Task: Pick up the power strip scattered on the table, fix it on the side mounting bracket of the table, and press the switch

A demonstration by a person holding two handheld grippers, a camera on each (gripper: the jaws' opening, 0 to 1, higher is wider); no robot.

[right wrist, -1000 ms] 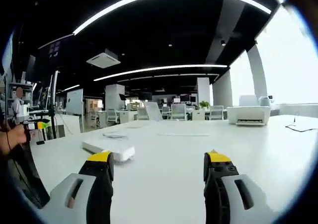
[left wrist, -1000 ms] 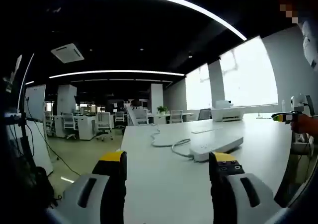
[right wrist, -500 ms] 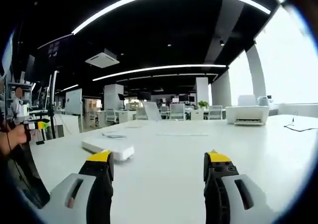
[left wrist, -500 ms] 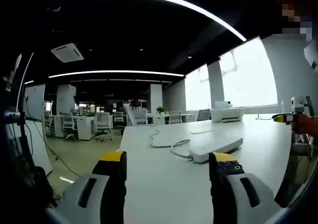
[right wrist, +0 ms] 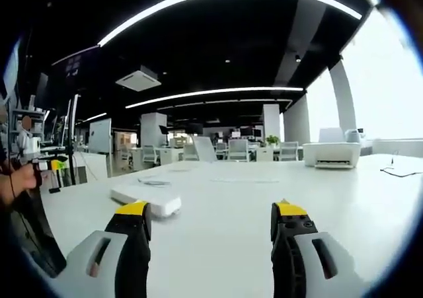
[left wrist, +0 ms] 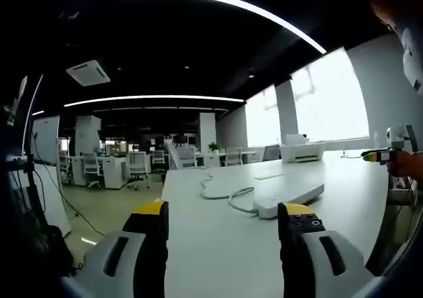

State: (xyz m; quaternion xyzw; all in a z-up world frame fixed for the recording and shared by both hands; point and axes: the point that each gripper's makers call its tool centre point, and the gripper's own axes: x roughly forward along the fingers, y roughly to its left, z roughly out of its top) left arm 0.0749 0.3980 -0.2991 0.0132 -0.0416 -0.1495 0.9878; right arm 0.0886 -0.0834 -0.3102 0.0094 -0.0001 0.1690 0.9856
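While both tools hang low over the white table [left wrist: 218, 245], their jaws stand wide apart and hold nothing. In the left gripper view, the left gripper [left wrist: 225, 220] shows 2 yellow tips close to the camera. Just past its right tip lies the white power strip [left wrist: 289, 192], flat on the table. Its white cord [left wrist: 221, 191] loops away to the far left. Far right, a hand [left wrist: 404, 164] holds the other tool. In the right gripper view, the right gripper [right wrist: 211, 220] sits over bare table, and the power strip [right wrist: 147, 198] lies just beyond its left tip. Farther off, a white printer [right wrist: 331, 154] sits on the table by the bright windows [right wrist: 390, 80]. Office chairs [right wrist: 238, 150] stand far behind.
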